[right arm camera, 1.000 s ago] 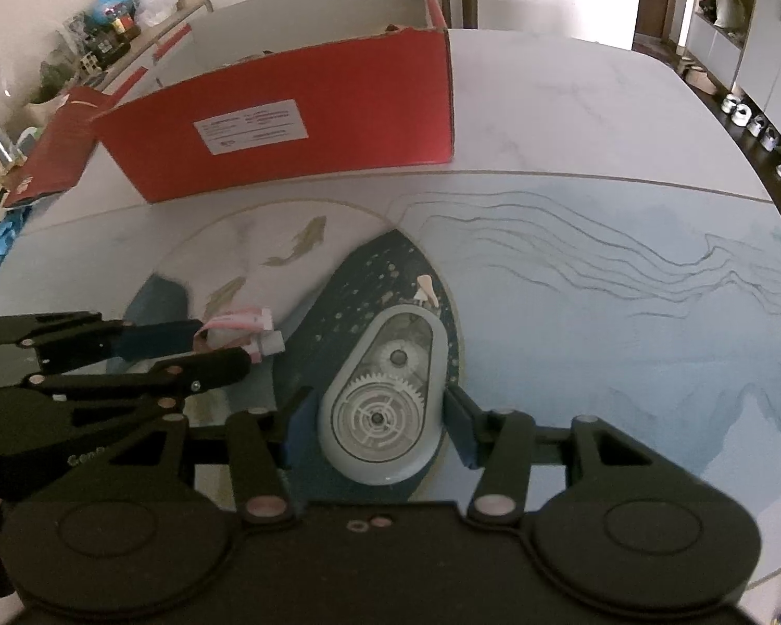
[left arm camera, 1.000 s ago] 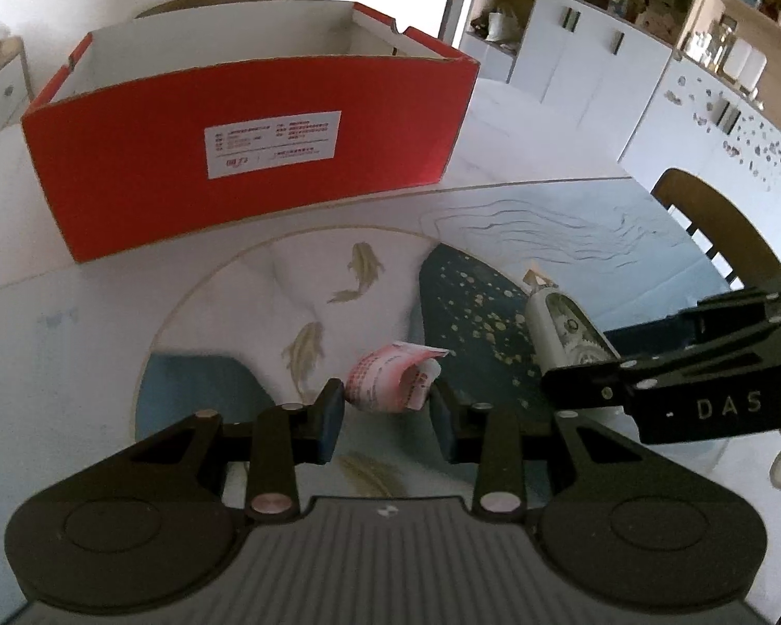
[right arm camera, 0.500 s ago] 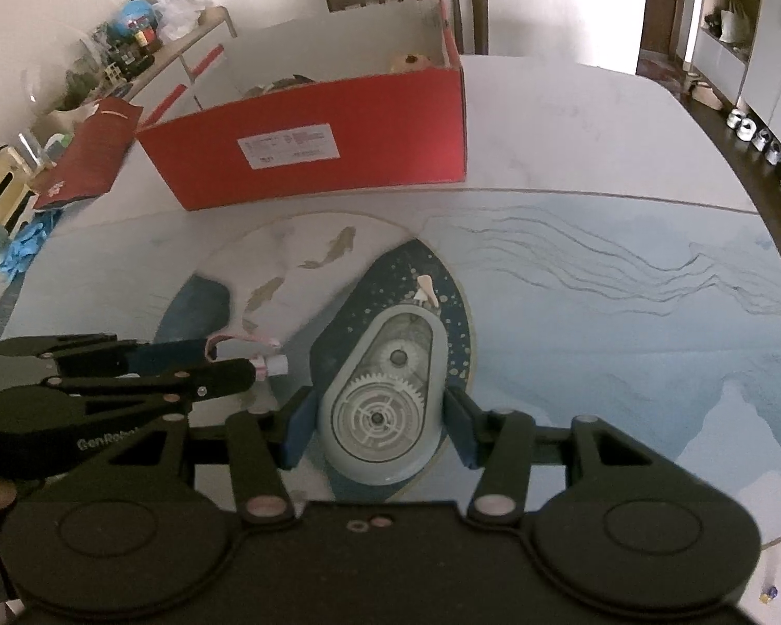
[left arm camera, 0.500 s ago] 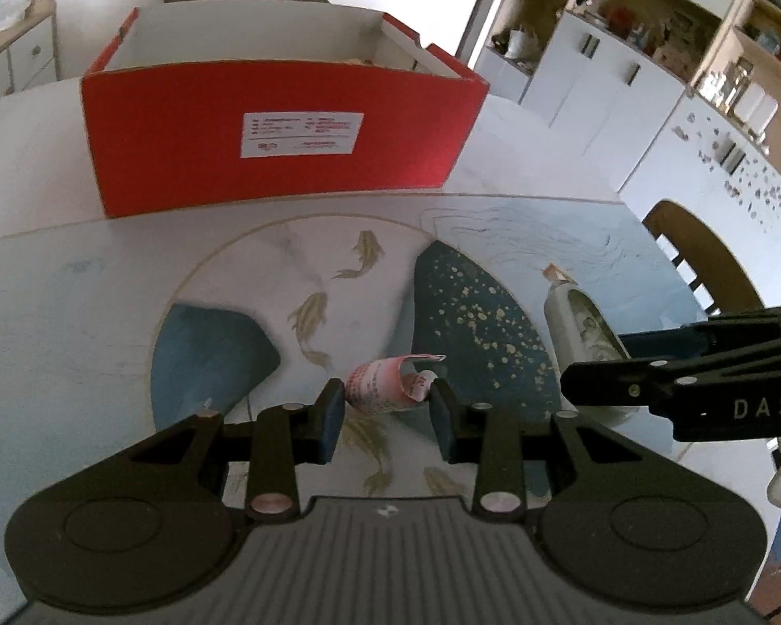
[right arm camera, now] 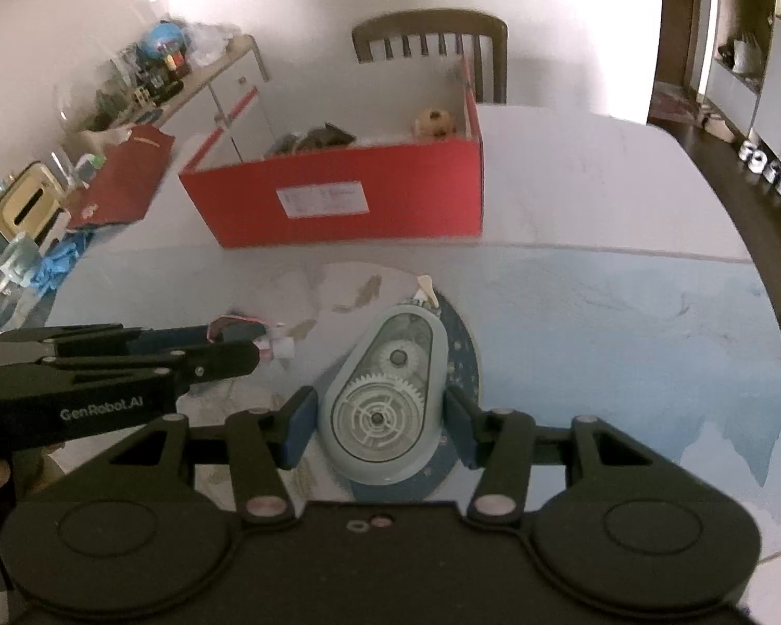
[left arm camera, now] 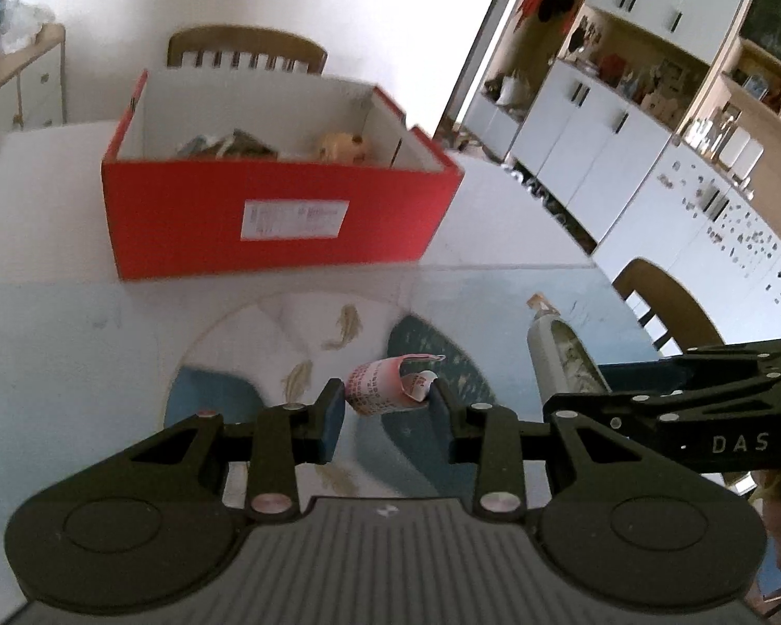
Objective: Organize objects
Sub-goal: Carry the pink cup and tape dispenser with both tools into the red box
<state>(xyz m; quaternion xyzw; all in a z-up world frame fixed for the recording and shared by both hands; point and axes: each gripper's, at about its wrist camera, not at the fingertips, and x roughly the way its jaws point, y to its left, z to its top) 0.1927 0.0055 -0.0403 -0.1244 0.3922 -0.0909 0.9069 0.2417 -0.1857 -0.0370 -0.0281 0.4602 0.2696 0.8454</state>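
Pink crumpled paper roll (left arm camera: 385, 388), light and crushable, sits pinched in the left tongs (left arm camera: 388, 406); the right tongs (right arm camera: 380, 416) clamp a stiff, slippery grey-blue plastic tape dispenser (right arm camera: 382, 406) by its flanks, both short of the red cardboard box (left arm camera: 276, 208).

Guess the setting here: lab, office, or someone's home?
Most likely a home dining room. Wooden dining chairs stand around a large table, white wall cabinets with cluttered open shelves line one side, and a sideboard piled with household bits sits by the wall.

"DAS" on right claw (left arm camera: 572, 390); "GenRobot.AI" on left claw (right arm camera: 265, 341)
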